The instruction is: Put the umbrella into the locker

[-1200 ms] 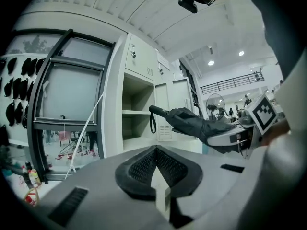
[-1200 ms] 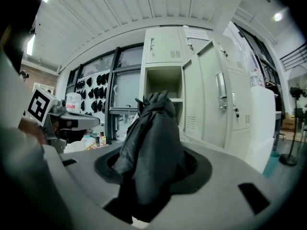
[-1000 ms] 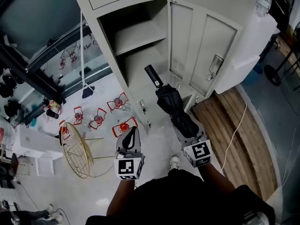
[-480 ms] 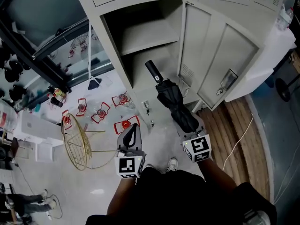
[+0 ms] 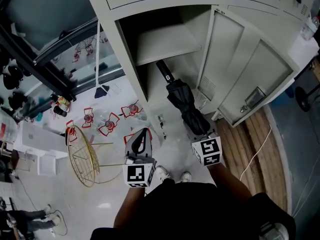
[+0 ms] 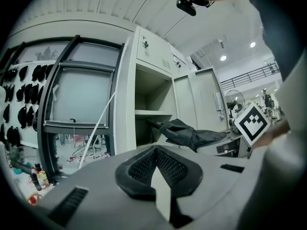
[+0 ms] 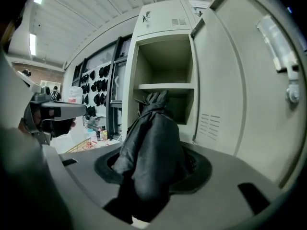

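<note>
The folded black umbrella (image 5: 182, 101) points up and away from me, and its handle tip reaches into the open locker (image 5: 150, 91) just below the inner shelf (image 5: 167, 41). My right gripper (image 5: 199, 132) is shut on the umbrella's fabric end. In the right gripper view the umbrella (image 7: 151, 143) fills the space between the jaws, and the locker compartment lies straight ahead. My left gripper (image 5: 141, 136) hangs to the left of the umbrella, shut and holding nothing. In the left gripper view that gripper (image 6: 156, 150) sees the umbrella (image 6: 192, 134) to its right.
The locker door (image 5: 245, 79) stands swung open at the right. A gold wire stand (image 5: 82, 156) and small red wire frames (image 5: 107, 124) sit on the pale floor at the left. A white cable (image 5: 257, 149) lies on the wooden strip (image 5: 235, 139) at the right.
Both grippers have moved toward the locker. The umbrella's handle went from in front of the opening to inside it, under the shelf.
</note>
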{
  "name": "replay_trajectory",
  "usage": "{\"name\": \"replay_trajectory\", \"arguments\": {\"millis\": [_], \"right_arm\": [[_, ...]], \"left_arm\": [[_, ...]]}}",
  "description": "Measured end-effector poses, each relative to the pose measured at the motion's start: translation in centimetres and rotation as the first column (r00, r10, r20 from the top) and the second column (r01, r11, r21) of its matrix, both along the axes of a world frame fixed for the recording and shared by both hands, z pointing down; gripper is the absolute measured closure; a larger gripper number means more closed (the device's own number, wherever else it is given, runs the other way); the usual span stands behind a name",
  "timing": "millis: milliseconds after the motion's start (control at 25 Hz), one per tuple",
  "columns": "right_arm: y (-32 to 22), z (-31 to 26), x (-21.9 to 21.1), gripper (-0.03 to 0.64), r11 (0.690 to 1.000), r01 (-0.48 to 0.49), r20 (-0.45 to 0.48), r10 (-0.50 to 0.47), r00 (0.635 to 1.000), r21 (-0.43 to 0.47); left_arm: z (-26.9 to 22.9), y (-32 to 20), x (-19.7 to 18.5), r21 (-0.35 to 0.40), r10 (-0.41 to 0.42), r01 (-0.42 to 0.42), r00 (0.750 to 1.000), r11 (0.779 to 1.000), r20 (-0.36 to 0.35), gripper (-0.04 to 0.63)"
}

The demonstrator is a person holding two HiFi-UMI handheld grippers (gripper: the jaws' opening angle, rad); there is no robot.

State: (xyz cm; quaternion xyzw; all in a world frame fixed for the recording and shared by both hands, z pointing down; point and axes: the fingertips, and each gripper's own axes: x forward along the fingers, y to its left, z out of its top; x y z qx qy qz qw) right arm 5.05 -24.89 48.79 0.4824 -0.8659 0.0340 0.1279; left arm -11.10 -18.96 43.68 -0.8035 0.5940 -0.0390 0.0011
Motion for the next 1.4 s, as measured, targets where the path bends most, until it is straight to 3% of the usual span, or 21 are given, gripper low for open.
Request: {"name": "replay_trajectory", "arguments": {"millis": [600,1400], "right_arm": [[-8.7,-0.6,-3.7,0.400,0.999,-0.039,-0.024,0.039,0.999,0.009],[-17.8,-0.5,-7.4,0.400,0.997,-0.065,-0.088,0.061,0.994,-0.038]], "left_arm": [[-0.3,-5.5,-2.3,0.009,0.033,-0.033,0.999,0.999,-0.003,0.598],[-0.4,-8.4,-4.0,0.000,0.021,-0.021,0.999,1.000,-0.027,0.598]]}}
